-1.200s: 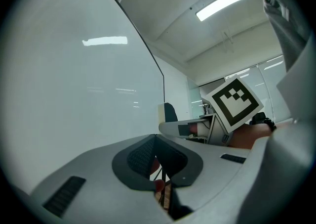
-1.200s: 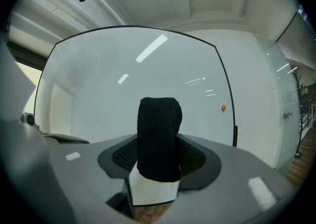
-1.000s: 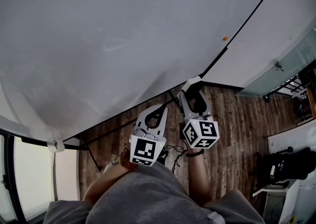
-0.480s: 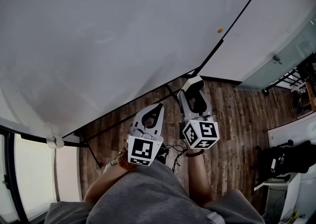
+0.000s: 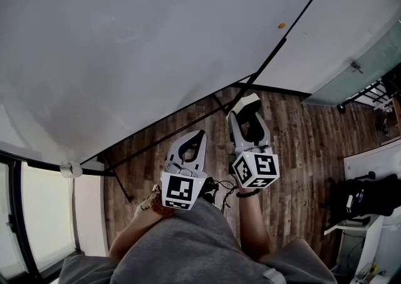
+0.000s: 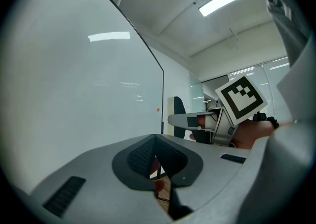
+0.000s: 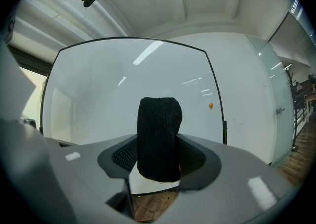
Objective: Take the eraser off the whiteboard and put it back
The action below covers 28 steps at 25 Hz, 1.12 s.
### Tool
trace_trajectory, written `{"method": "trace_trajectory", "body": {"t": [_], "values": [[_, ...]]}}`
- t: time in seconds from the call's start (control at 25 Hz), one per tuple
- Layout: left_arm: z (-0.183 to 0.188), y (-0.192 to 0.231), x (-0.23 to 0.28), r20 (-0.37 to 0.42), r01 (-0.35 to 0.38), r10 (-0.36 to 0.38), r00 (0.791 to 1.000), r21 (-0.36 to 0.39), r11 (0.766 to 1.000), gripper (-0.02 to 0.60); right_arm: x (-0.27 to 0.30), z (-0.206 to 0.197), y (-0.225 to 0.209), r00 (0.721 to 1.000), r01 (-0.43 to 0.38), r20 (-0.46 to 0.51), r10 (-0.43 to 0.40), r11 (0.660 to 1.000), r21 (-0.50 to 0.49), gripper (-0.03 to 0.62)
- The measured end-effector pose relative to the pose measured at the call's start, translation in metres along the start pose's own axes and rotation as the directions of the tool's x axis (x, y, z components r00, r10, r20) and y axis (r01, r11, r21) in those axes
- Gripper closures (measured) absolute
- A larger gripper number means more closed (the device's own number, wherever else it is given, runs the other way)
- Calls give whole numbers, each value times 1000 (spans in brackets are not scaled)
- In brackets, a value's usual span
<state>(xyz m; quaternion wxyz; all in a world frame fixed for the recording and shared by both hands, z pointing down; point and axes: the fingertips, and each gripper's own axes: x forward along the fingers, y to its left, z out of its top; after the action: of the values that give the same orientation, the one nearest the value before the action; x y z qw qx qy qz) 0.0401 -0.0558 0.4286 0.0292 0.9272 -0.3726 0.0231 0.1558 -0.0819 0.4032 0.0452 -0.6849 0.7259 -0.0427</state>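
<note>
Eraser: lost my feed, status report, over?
Left hand-held gripper shut, empty. Right hand-held gripper shut on eraser, off the whiteboard. Nothing between eraser and board.

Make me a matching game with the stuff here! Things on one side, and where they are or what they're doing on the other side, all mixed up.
Things:
1. black felt eraser with white back
2. left claw
3. small orange dot
4. brown wooden floor

Places and states:
A. closed tight, nothing inside
B. on the big whiteboard, near its edge
C. pinched in the right claw
D. down below the whiteboard

Pairs: 1-C, 2-A, 3-B, 4-D
</note>
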Motion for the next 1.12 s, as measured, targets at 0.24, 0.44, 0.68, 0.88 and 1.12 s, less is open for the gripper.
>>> {"method": "trace_trajectory", "body": {"t": [0.24,0.44,0.68,0.88,1.12], "values": [[-8,-5,-7,-28,-37,36,999,-14,999,575,-9,-4,-6,1000,-7,-20,7,1000,7,359],[-8,-5,-15,-29,-76,75,997,-24,997,575,-19,1,-8,1000,-3,8,4,1000,-29,359],[-11,-13,-12,-28,-95,95,995,-27,995,574,-25,-1,-16,1000,-9,10,10,999,-52,359],[-7,-18,-9,-13,-95,95,995,-33,995,574,-27,3,-22,1000,-10,13,10,998,-61,359],[-2,-20,2,5,-90,90,996,-36,995,575,-22,9,-25,999,-25,20,27,997,-77,359]]}}
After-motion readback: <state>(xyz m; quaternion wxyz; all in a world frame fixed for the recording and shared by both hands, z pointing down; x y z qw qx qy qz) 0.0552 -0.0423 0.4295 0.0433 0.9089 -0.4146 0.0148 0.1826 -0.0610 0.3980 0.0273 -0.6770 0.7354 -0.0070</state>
